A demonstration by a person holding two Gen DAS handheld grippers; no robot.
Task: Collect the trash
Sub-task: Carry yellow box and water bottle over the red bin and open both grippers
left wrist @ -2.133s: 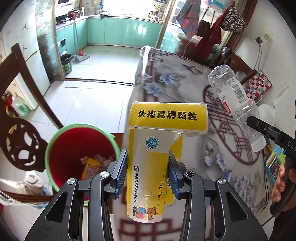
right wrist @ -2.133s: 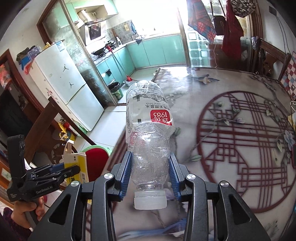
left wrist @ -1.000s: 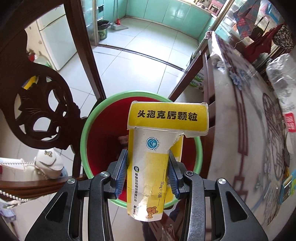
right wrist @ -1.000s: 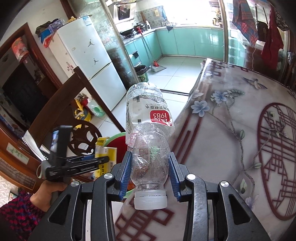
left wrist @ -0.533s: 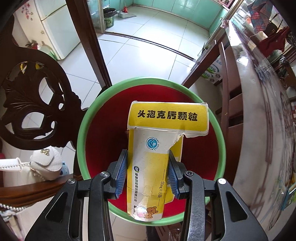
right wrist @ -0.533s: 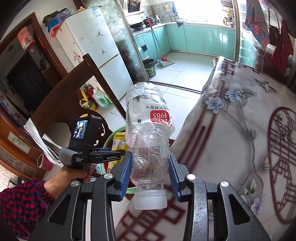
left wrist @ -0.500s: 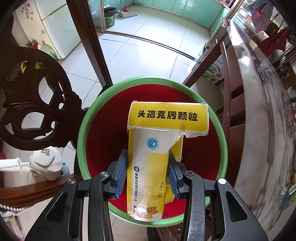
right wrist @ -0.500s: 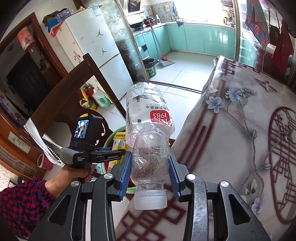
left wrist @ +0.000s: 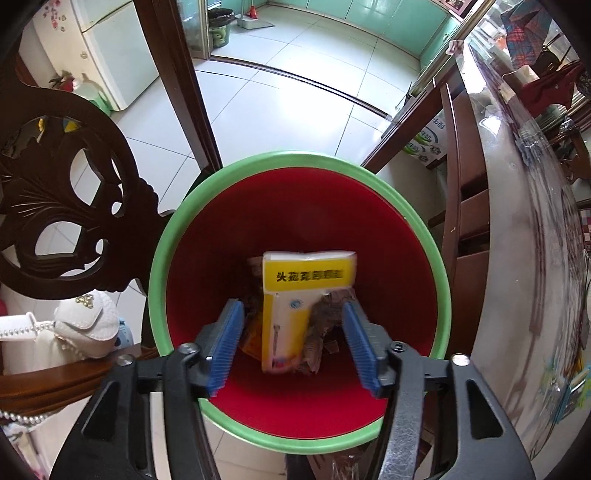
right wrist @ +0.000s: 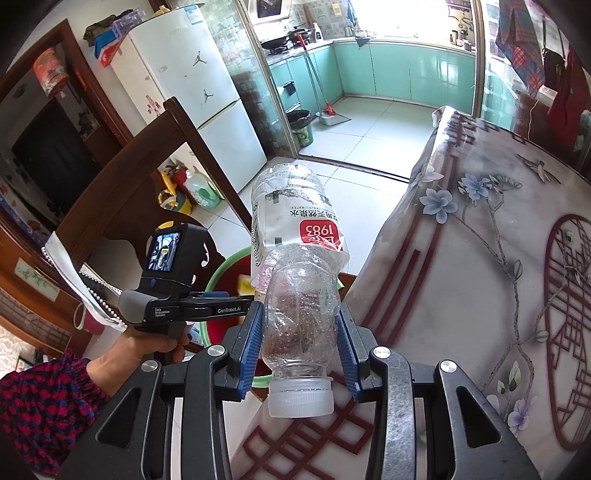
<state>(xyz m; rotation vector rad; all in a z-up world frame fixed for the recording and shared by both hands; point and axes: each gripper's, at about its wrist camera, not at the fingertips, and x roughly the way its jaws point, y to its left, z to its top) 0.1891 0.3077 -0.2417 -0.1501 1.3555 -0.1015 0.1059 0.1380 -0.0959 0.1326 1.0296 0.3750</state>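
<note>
Bright daylight floods in from the kitchen window (right wrist: 406, 18); fisheye edges curve, the falling box (left wrist: 295, 306) blurs.

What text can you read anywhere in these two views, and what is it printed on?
"1983", upside down, on the red label of the plastic bottle; the characters beside it are too small to read.
"GenRobot.AI" on the left gripper's arm.
"Data Acquisition System" on its handle.
Black characters on the yellow box in the bin: blurred, unreadable.
</note>
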